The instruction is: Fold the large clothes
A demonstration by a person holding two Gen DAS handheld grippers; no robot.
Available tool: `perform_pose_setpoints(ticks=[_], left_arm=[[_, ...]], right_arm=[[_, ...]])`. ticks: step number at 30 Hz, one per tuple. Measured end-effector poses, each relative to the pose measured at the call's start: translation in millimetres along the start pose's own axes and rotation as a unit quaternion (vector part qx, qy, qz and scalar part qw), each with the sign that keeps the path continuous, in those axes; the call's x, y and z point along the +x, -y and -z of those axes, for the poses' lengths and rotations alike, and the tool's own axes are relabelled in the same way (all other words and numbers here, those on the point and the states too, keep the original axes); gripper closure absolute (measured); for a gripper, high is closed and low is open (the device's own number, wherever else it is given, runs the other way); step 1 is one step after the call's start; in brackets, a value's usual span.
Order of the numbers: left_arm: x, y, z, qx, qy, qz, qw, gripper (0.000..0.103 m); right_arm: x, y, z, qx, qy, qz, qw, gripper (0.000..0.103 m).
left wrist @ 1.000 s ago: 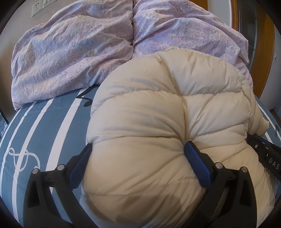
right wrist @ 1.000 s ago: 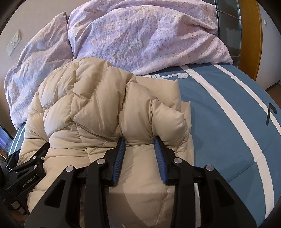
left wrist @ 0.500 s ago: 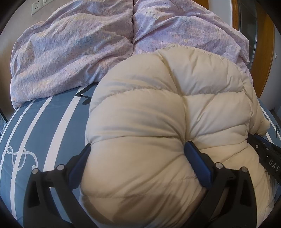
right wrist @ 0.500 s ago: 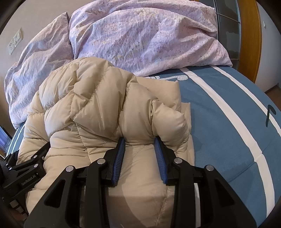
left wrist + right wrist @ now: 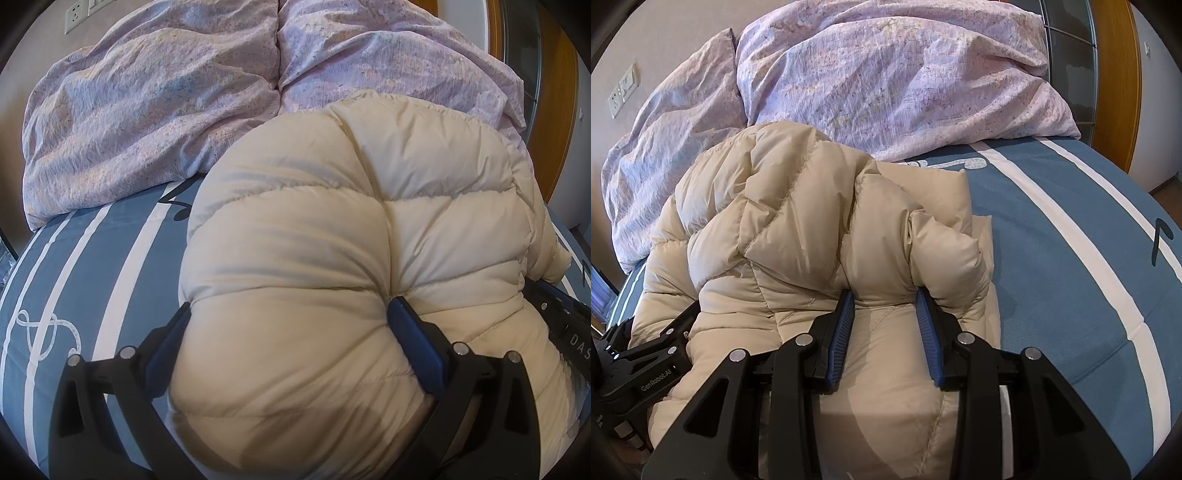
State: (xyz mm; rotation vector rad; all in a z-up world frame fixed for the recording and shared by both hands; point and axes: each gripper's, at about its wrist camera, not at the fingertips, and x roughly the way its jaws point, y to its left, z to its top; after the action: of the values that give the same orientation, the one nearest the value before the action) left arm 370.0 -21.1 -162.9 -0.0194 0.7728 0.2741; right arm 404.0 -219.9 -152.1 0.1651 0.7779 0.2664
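both grippers pinch a puffy, quilted cream down jacket [image 5: 332, 258].

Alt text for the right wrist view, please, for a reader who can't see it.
The right gripper pinches a puffy fold of a cream down jacket lying on a blue bed sheet with white stripes. A crumpled lilac duvet is heaped behind it, and the left gripper shows at the lower left edge.
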Motion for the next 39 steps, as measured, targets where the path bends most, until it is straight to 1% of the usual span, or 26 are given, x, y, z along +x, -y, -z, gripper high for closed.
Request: perform_pose_setpoints(ticks=[21,23,24,25,26,27,28,29,30,32,34,37,39], left_arm=[[-2,1,2,0.001,0.003,-0.01,0.9999,0.002],[-7,-2,3,0.001,-0.003,-0.006,1.0,0.002],[-13,-5,4,0.001,-0.008,0.002,1.0,0.002],[-18,-9,5,0.001,-0.009,0.008,0.9999,0.002],[-25,-13,5,0.003,-0.007,0.011,0.9999,0.002],[-36,-20,6,0.007,0.001,0.009,0.9999,0.002],[-43,-25,7,0.011,0.008,0.007,0.9999,0.002],[-48,-29,9,0.015,0.014,0.003,0.9998,0.002],[-55,-36,11,0.021,0.02,-0.007,0.9996,0.002],[-58,-47,14,0.021,0.016,-0.012,0.9996,0.002],[-56,-56,16,0.013,0.006,-0.008,0.9999,0.002],[-52,-65,19,-0.007,-0.01,0.004,0.9999,0.002],[-50,-67,20,-0.018,-0.017,0.011,0.9996,0.002]], right_arm=[[1,2,0,0.0,-0.002,-0.007,1.0,0.066],[-1,5,-2,-0.006,-0.009,-0.019,1.0,0.065],[-3,8,-3,-0.003,-0.014,-0.027,1.0,0.064],[-6,12,-4,0.003,-0.019,-0.038,0.999,0.062],[-12,19,-6,0.018,-0.025,-0.056,0.998,0.055],[-18,25,-6,0.032,-0.031,-0.072,0.996,0.043],[-25,32,-7,0.045,-0.033,-0.084,0.995,0.036],[-30,37,-6,0.053,-0.033,-0.088,0.994,0.018],[-36,43,-6,0.061,-0.033,-0.084,0.994,0.009],[-41,55,-6,0.075,-0.037,-0.093,0.992,0.008],[-37,69,-3,0.103,-0.062,-0.111,0.987,0.006],[-19,87,4,0.162,-0.115,-0.153,0.968,0.006],[-13,90,8,0.179,-0.128,-0.172,0.96,0.004]])
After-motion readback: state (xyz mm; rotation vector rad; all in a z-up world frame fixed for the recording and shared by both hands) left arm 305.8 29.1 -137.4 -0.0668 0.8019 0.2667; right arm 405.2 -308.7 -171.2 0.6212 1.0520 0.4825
